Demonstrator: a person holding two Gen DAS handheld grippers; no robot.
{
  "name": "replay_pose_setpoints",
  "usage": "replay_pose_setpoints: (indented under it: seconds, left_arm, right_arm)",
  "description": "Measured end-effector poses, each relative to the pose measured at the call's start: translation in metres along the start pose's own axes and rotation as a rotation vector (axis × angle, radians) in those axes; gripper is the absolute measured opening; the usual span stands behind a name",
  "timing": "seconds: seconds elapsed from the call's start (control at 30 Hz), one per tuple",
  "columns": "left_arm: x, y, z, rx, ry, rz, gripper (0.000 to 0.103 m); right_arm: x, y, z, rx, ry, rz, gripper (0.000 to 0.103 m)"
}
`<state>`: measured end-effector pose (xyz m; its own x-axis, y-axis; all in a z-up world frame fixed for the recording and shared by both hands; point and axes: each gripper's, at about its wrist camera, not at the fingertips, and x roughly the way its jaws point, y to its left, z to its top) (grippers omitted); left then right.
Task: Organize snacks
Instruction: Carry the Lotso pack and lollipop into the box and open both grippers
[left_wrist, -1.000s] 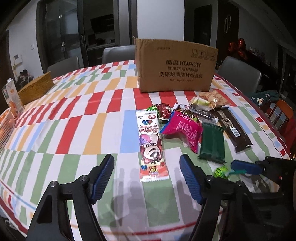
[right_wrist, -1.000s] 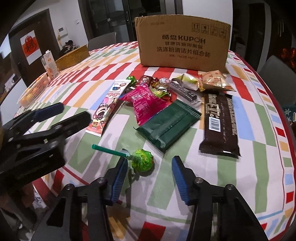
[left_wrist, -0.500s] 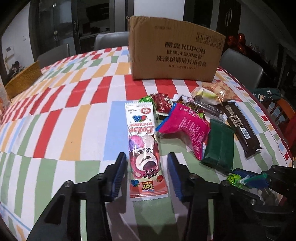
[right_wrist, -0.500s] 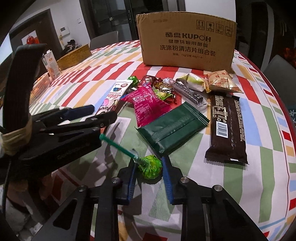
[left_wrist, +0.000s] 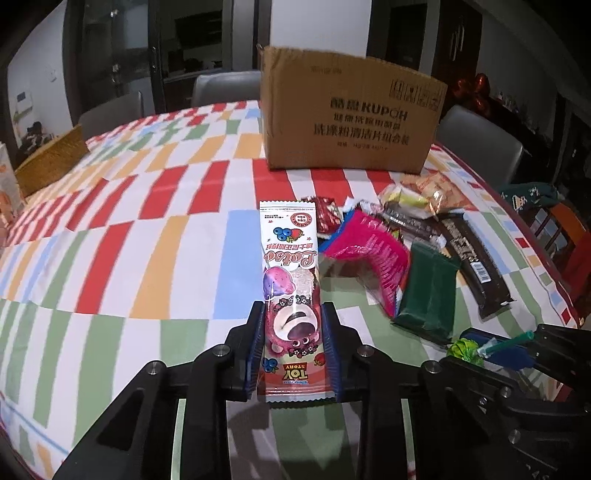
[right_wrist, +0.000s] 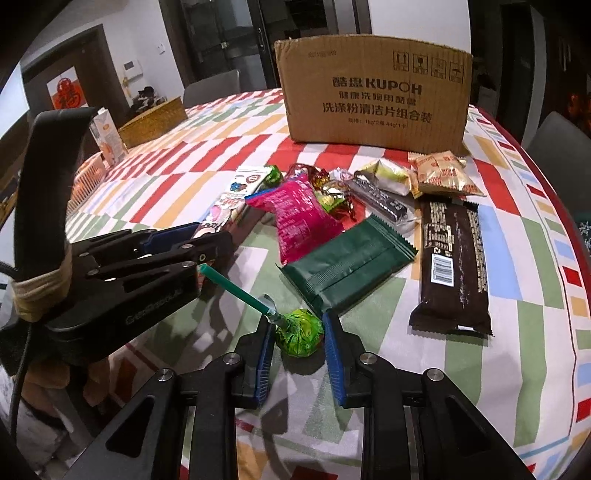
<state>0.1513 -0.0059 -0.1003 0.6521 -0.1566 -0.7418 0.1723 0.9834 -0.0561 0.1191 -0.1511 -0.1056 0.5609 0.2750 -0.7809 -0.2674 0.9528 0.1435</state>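
Observation:
A long pink-and-white bear-print snack packet (left_wrist: 288, 240) lies lengthwise on the striped tablecloth (left_wrist: 147, 229). My left gripper (left_wrist: 291, 311) is closing on the packet's near end, and both blue pads press on its sides. A green-wrapped lollipop (right_wrist: 299, 334) with a teal stick sits between the pads of my right gripper (right_wrist: 296, 320), which is shut on its head. The left gripper (right_wrist: 207, 236) shows from the side in the right wrist view. The lollipop (left_wrist: 461, 349) shows at the right in the left wrist view.
A tall cardboard box (right_wrist: 373, 96) stands at the back. Before it lie a magenta pouch (right_wrist: 303, 218), a dark green packet (right_wrist: 347, 266), a brown bar (right_wrist: 452, 258) and several small wrapped sweets. A wicker basket (right_wrist: 155, 120) and a carton (right_wrist: 107, 136) stand far left.
Both grippers went from wide open to closed: the left around the bear-print packet's near end, the right around the lollipop's head. The left gripper also slid forward along the packet.

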Motion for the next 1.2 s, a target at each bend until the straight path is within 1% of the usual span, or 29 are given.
replay_pose_setpoints:
  seconds: [0.2, 0.4, 0.57, 0.87, 1.03, 1.2]
  left_arm:
    - [-0.029, -0.002, 0.002, -0.005, -0.024, 0.004, 0.03]
    - [-0.052, -0.008, 0.008, -0.008, -0.052, -0.002, 0.03]
    - [-0.065, -0.014, 0.023, -0.011, -0.082, -0.014, 0.03]
    - [-0.073, -0.021, 0.065, 0.016, -0.166, -0.009, 0.03]
    - [-0.068, -0.02, 0.098, 0.015, -0.187, -0.062, 0.03]
    - [-0.06, -0.022, 0.135, 0.025, -0.211, -0.07, 0.03]
  right_arm:
    - [-0.013, 0.001, 0.004, -0.002, -0.041, 0.013, 0.028]
    - [-0.031, 0.0, 0.016, 0.001, -0.092, 0.025, 0.028]
    - [-0.047, -0.004, 0.031, 0.001, -0.133, 0.042, 0.028]
    - [-0.062, -0.019, 0.067, -0.011, -0.212, 0.016, 0.028]
    - [-0.064, -0.034, 0.095, 0.003, -0.251, 0.004, 0.028]
    - [-0.065, -0.048, 0.133, 0.011, -0.299, -0.009, 0.028]
